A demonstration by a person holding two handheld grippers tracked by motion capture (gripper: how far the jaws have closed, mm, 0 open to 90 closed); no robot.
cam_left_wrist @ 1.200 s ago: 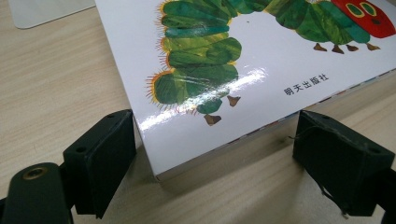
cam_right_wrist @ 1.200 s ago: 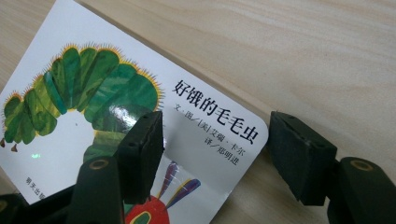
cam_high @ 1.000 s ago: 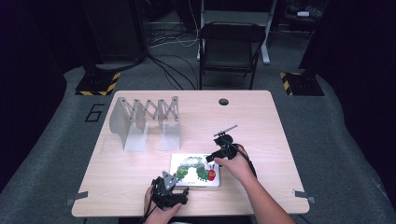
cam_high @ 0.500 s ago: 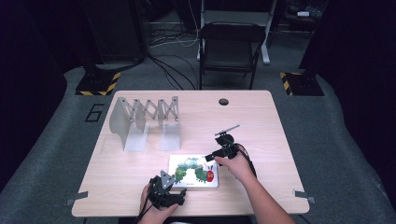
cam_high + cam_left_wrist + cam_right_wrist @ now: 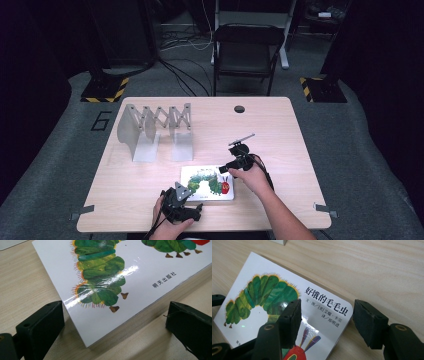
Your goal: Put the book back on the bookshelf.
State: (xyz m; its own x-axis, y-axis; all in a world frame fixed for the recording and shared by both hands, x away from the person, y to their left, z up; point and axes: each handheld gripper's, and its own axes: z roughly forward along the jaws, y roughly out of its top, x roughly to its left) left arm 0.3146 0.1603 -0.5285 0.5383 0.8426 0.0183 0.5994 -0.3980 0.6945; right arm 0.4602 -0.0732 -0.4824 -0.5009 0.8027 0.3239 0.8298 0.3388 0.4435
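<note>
Left to right across the wooden table [image 5: 280, 145]. At far left stands the metal accordion book rack [image 5: 155, 127], well apart from the work. Near the table's front edge lies the caterpillar picture book [image 5: 207, 183], flat, cover up, its long axis running left to right.

My left gripper [image 5: 187, 197] sits at the book's near left corner. Its jaws have just been opening and now stand wide; in the left gripper view that corner [image 5: 87, 340] points into the gap between them, touching neither pad.

My right gripper [image 5: 231, 167] sits at the far right corner, jaws apart and straddling the edge: one jaw hangs above the cover, the other lies outside on the table, and I cannot see either pad pressing.

I judge that the coming move turns on this diagonal: each hand has one corner straight ahead, and neither is clearly nearer.

The high view gives the book's lie and both hands together. The right gripper view [image 5: 325, 307] adds the printed title; the left gripper view adds the thick stack of pages along the near edge.
</note>
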